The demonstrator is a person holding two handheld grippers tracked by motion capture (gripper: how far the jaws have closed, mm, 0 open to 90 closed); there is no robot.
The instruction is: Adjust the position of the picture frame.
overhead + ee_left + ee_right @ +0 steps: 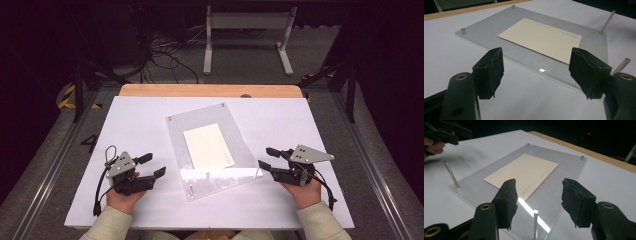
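A clear plastic sheet point(212, 150) lies flat near the middle of the white worktop point(135, 120), turned at a slant, with a cream card point(207, 145) resting on it and short metal pins point(607, 23) standing at its corners. The left tongs point(151, 165) sit just off the sheet's left edge, the right tongs point(266, 158) just off its right edge. Both are spread open and hold nothing, their jaws aimed inward at the sheet.

l claw point(151, 165) & r claw point(266, 157) both agape, empty.
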